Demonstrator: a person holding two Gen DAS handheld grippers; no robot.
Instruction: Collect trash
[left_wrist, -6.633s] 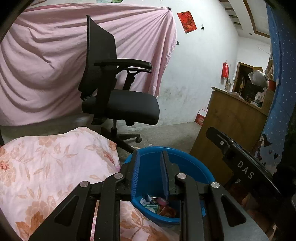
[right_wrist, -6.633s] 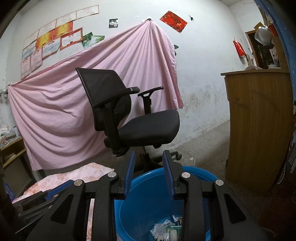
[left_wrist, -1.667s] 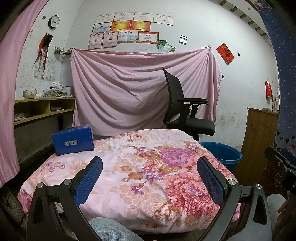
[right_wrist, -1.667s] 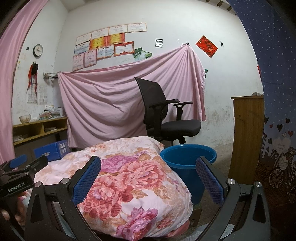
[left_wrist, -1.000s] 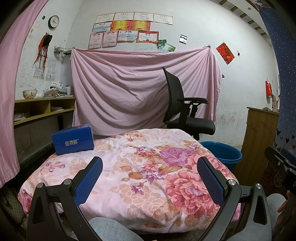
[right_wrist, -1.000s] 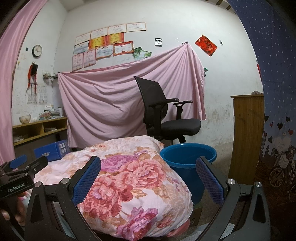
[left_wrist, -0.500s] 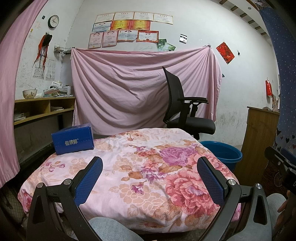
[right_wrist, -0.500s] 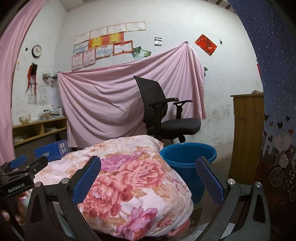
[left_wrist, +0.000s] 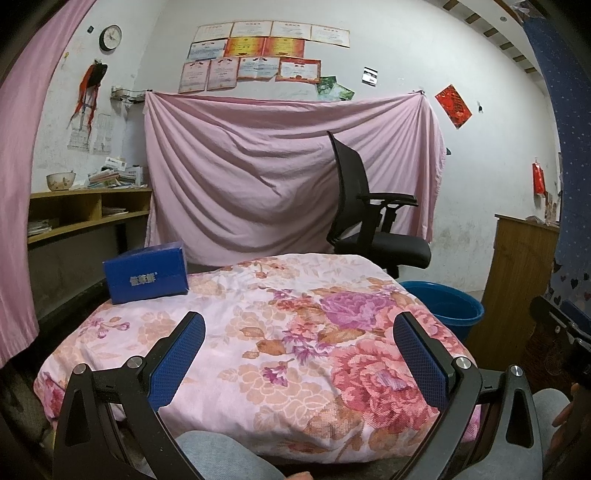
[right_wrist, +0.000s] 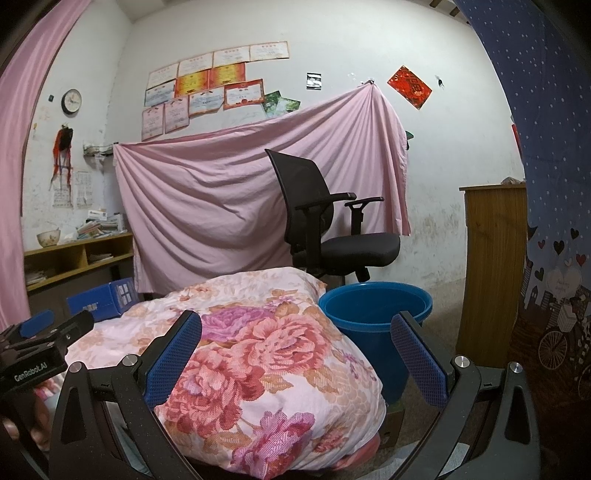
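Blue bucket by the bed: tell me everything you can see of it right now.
The blue bucket is round, looks like plastic, with a rolled rim and walls tapering downward. It stands upright on the floor, between the floral quilt and the wooden cabinet, in front of the office chair. The quilt hides its left side. Its contents cannot be seen from here.

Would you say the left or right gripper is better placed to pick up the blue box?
Left. The left gripper is open and the box sits on its side; the right gripper faces the bucket.
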